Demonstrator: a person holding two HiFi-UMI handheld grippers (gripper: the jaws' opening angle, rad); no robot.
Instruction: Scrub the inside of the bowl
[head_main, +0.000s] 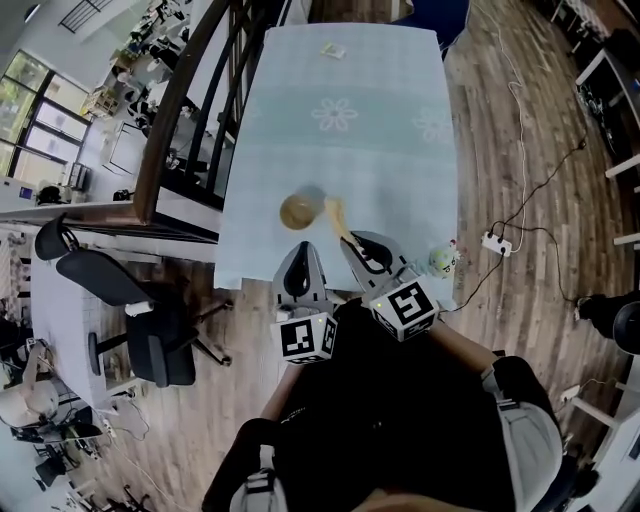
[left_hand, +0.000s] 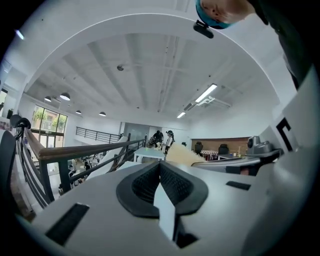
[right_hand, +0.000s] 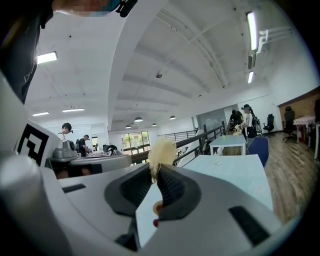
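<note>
My right gripper (right_hand: 155, 174) is clamped on a pale, fluffy scrubber (right_hand: 161, 150), whose head reaches the right rim of the bowl (head_main: 296, 211). The bowl is round and tan and sits on the flower-printed table (head_main: 400, 160). My left gripper (left_hand: 160, 170), closed and empty, hangs just short of the bowl. A power strip (head_main: 496, 243) lies well right of the bowl, and a black chair (head_main: 130, 300) stands well left of it.

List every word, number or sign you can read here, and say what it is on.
No readable text anywhere.
Left cube and right cube: black-and-white square markers only, no letters.
Slip at the table's far end: too small to read.
</note>
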